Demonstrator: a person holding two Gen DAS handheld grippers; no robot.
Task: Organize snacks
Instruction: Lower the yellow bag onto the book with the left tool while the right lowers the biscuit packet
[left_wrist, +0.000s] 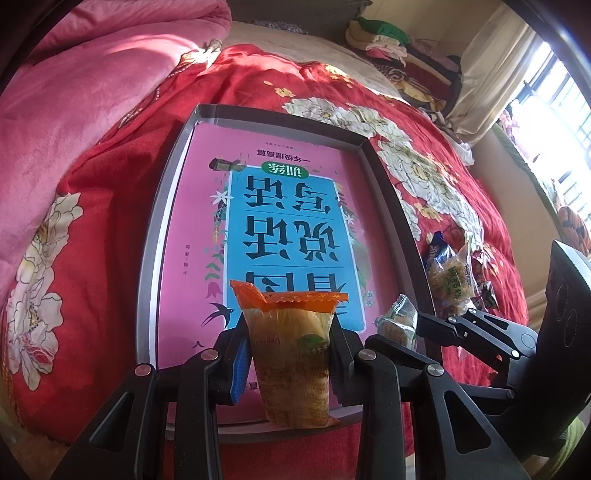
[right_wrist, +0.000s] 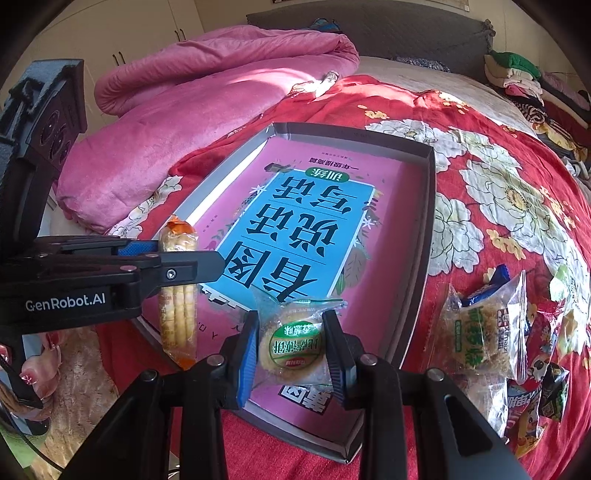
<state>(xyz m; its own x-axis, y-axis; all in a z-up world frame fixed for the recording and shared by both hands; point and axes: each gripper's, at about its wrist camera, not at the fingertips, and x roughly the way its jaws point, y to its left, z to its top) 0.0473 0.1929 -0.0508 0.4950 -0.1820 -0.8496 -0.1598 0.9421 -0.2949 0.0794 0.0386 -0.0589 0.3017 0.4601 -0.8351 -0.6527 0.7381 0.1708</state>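
While both grippers hang over the near end of the tray (right_wrist: 430, 206), each already carries a snack, so the coming move turns on where each packet sits above the tray floor. In the right wrist view the right gripper (right_wrist: 290, 347) pinches a round cake (right_wrist: 291, 350) at lower centre, directly above the tray's near edge, its flat face toward the camera. To its left, the left gripper (right_wrist: 177, 264) clamps a stick packet (right_wrist: 177, 295) whose long axis runs upright, hanging just over the tray's near left corner. In the left wrist view the same packet (left_wrist: 295, 354) stands at lower centre between the left gripper's (left_wrist: 291, 354) pads. Judging by this, both need only descend. Further right on the red quilt (right_wrist: 480, 122), outside the tray, lies the snack pile (right_wrist: 484, 332), nearer the right hand.
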